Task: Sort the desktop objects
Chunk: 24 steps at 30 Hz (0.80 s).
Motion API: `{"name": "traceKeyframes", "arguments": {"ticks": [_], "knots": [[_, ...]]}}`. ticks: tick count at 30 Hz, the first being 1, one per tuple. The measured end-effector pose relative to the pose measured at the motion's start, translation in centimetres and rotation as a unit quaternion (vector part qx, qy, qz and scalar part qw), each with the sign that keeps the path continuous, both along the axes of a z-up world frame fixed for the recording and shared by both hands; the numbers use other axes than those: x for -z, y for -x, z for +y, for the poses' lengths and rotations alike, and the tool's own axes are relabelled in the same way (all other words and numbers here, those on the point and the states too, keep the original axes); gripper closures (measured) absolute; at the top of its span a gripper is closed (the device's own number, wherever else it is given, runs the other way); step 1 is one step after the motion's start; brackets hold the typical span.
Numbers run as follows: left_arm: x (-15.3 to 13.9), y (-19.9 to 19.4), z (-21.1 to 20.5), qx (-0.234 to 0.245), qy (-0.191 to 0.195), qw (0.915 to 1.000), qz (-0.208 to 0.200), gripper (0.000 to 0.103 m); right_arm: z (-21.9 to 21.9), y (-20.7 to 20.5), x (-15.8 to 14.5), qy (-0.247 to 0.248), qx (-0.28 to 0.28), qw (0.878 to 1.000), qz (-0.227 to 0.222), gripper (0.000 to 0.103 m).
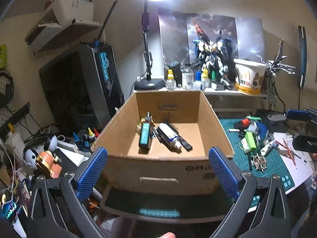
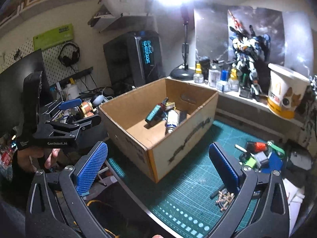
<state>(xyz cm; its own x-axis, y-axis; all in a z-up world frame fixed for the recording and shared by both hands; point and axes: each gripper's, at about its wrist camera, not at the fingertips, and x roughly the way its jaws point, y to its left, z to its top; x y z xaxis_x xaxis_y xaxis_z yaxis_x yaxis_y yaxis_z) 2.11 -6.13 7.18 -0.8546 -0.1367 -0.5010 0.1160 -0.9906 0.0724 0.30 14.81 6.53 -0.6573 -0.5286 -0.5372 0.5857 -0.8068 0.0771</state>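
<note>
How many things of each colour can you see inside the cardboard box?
Inside the cardboard box, as far as the pictures show:
Teal-faced block: 1
White tube: 1
Black brush-like thing: 1
Brass-coloured piece: 1
Total: 4 clear things. A few dark bits between them are too blurred to count.
</note>
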Motion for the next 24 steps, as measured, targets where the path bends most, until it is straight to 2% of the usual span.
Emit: {"name": "traceKeyframes", "arguments": {"ticks": [8, 15, 24], "knots": [[0.2, -0.5, 1.6, 0.007, -0.009, 0.9997, -0.022, 0.000, 1.8, -1.9, 0.3, -0.018, 0.015, 1.000, -0.004, 0.000], [-1.8, -1.0, 2.8, 0.021, -0.005, 0.9997, -0.009, 0.000, 2.7, -3.1, -0.6, -0.024, 0.025, 0.999, 0.000, 0.000], [-2.4, -0.4, 3.4, 0.027, -0.004, 0.9996, -0.009, 0.000, 3.2, -3.9, -1.7, -0.028, 0.033, 0.999, 0.008, 0.000]]}}
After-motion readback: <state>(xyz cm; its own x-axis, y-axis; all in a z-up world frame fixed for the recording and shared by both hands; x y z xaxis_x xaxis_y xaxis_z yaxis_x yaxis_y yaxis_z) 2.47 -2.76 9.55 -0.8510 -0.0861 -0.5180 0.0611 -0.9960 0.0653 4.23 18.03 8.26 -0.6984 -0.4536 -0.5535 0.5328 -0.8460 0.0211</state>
